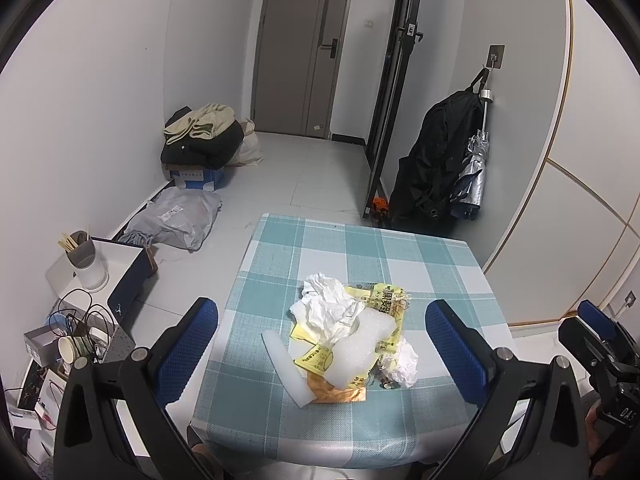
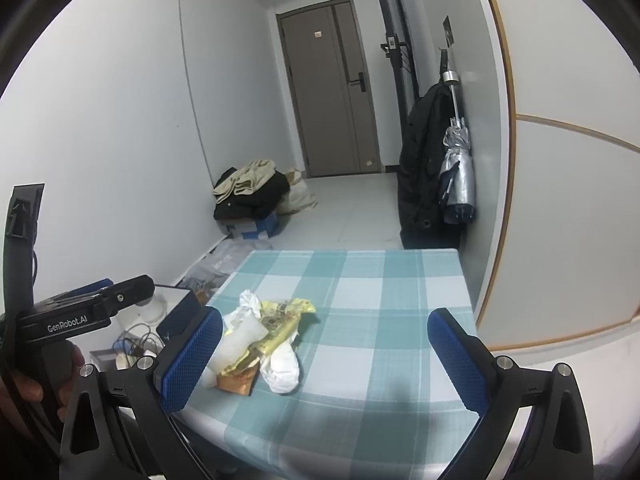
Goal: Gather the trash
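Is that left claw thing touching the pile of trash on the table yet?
Apart. In the left wrist view the left gripper is wide open, and checked tablecloth shows between each blue finger and the trash pile.

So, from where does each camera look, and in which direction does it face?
Left wrist: sits on the left gripper, above the table's near edge, facing the trash pile and far door; its blue fingers and the right gripper show.
Right wrist: sits on the right gripper, further right, facing alike; the left gripper and a hand show.
Shared: checked table, pile, door, hanging jacket.
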Tool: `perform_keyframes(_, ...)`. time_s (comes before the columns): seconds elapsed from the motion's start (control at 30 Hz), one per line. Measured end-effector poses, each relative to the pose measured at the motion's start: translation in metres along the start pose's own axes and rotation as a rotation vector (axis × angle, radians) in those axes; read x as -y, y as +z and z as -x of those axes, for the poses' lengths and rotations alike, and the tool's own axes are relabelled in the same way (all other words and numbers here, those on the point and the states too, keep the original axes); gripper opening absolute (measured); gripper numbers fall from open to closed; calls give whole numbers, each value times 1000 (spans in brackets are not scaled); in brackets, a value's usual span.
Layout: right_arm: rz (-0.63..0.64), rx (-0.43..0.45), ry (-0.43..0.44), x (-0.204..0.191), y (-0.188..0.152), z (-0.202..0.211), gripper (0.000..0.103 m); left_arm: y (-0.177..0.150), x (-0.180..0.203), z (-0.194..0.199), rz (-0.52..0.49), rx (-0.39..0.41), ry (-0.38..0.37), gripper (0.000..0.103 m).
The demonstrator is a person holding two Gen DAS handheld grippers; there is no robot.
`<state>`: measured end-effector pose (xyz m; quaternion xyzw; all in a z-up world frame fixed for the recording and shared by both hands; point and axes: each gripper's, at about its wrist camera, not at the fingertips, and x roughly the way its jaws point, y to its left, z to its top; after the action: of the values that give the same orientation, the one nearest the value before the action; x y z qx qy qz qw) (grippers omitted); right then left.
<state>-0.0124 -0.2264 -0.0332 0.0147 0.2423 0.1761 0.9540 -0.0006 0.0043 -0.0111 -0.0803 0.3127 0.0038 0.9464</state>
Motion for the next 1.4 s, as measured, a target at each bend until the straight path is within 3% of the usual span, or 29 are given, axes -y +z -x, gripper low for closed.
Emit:
perform_keyframes(0.53, -39, -29, 6, 3, 1, -12, 103, 3, -3, -5, 3, -18, -3, 102)
perform_keyframes(0.7, -63, -54, -18, 7, 4, -21, 103, 5, -5, -16, 9, -63, -13, 102)
perform_keyframes(0.93, -88, -122, -25, 9, 3, -41, 103, 5, -28, -42, 82, -175, -20, 102)
perform_keyframes(1.23, -118, -221, 23, 11, 1, -73, 103, -9, -73, -84, 304, -388, -21, 99)
perform_keyframes(1.4, -122, -274, 38, 12, 2, -90, 103, -19, -74, -103, 339, -496, -34, 87)
